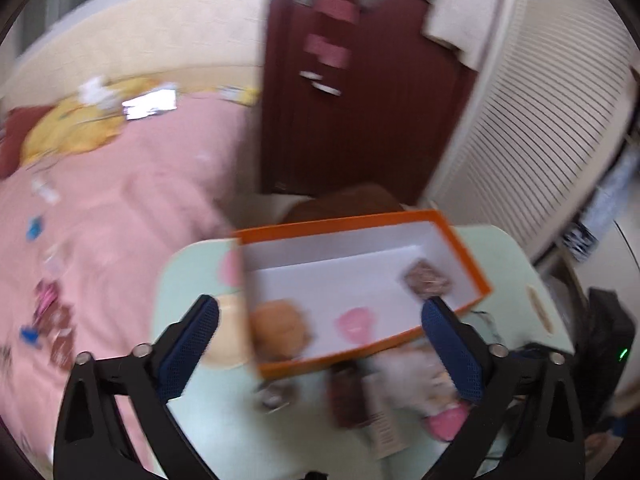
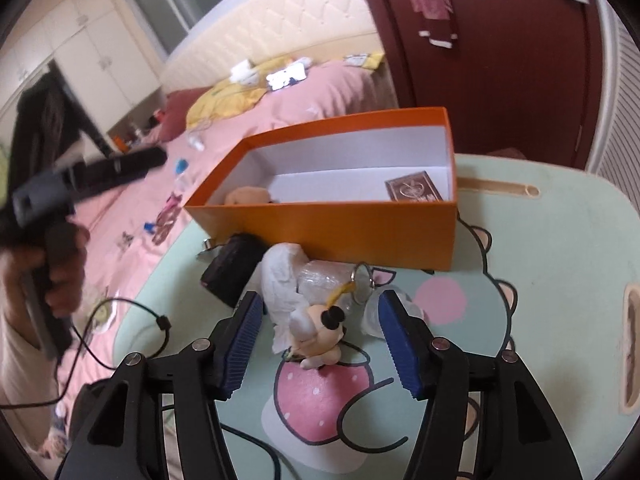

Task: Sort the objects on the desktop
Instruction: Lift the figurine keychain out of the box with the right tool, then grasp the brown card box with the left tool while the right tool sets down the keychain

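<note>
1. Orange box (image 2: 352, 224) stands open on the mint-green table (image 2: 560, 240), holding a tan plush (image 2: 246, 195) and a brown card pack (image 2: 414, 191).
2. Just before it lies a mouse figure (image 2: 320, 332), between the spread fingers of the empty right gripper (image 2: 320, 340).
3. Left gripper (image 1: 320, 344) hangs wide and empty above the box.
</note>
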Tool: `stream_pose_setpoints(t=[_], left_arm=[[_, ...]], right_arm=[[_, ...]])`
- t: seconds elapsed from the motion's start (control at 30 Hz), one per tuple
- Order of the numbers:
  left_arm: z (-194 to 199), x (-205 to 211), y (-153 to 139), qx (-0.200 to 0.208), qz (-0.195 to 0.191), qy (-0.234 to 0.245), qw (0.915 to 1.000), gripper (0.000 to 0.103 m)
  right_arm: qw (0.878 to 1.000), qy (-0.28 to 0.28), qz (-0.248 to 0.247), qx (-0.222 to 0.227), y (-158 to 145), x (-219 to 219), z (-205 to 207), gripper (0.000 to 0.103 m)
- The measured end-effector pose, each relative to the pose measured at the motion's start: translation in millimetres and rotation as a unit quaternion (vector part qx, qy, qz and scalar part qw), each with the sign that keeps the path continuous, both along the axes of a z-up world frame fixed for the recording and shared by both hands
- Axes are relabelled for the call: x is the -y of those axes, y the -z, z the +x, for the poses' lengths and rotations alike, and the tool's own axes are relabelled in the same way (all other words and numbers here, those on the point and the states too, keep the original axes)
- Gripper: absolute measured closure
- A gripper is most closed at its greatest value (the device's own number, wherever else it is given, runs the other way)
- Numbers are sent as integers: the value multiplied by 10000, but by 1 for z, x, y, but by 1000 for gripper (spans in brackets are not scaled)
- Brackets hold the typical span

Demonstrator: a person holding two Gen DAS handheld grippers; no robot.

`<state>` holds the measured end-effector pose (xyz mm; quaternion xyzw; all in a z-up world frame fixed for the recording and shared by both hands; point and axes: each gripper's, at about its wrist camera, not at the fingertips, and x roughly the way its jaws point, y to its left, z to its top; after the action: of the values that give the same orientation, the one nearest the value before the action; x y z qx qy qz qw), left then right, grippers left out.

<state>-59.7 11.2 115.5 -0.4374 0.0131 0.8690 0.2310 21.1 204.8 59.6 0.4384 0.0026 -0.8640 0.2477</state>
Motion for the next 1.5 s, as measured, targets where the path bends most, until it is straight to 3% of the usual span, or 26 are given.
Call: stream_pose_setpoints(t=[0.13, 0.23, 0.3, 0.33, 0.43, 0.57, 0.67, 0.8, 0.87, 1.07, 1.2, 1.33, 1.43, 1.5], left_arm=[[-35, -51, 16, 1037, 194, 531, 9930, 8], [-65, -84, 38, 1928, 391, 512, 9791, 8], [-84, -104, 55, 2444, 255, 290, 9689, 12], [-88, -112, 62, 2599, 197, 229, 9652, 19], [-100, -135, 81, 3053, 24, 45, 9522, 19], [-102, -148, 95, 3251, -180, -264, 9451, 19], [-103, -154, 106, 3280, -371, -426, 9430, 19], [-96, -158, 105, 3024, -734, -250, 9500, 23], [-97, -153, 104, 3035, -714, -201, 9499, 30], [-106, -122, 97, 2935, -854, -581, 9504, 33], [-107, -127, 92, 2948, -703, -370, 9523, 39], [-103, -149, 90, 2532, -1004, 13, 9622, 39], [-99, -163, 100, 2506, -1254, 392, 9591, 59], [-94, -165, 100, 2188, -1331, 551, 9651, 59]], right_arm=[[9995, 75, -293, -17, 5, -12, 4, 43], [9990, 110, -439, 17, 8, -20, 6, 43], [9986, 97, -512, 21, 8, -20, 6, 43], [9984, 85, -554, 39, 8, -21, 7, 43], [9973, 42, -719, 127, 8, -22, 6, 43], [9971, -62, -758, 58, 5, -22, 10, 43], [9964, -104, -845, 56, 3, -23, 12, 43], [9947, -131, -1011, 106, 2, -27, 13, 43], [9942, -127, -1063, 126, 2, -29, 14, 42], [9930, -57, -1166, 184, 0, -33, 11, 42], [9920, -39, -1236, 253, 0, -32, 7, 41], [9916, -65, -1250, 320, 1, -29, 7, 41], [9927, -76, -1172, 260, 0, -27, 9, 41], [9940, -89, -1074, 177, -2, -25, 11, 41]])
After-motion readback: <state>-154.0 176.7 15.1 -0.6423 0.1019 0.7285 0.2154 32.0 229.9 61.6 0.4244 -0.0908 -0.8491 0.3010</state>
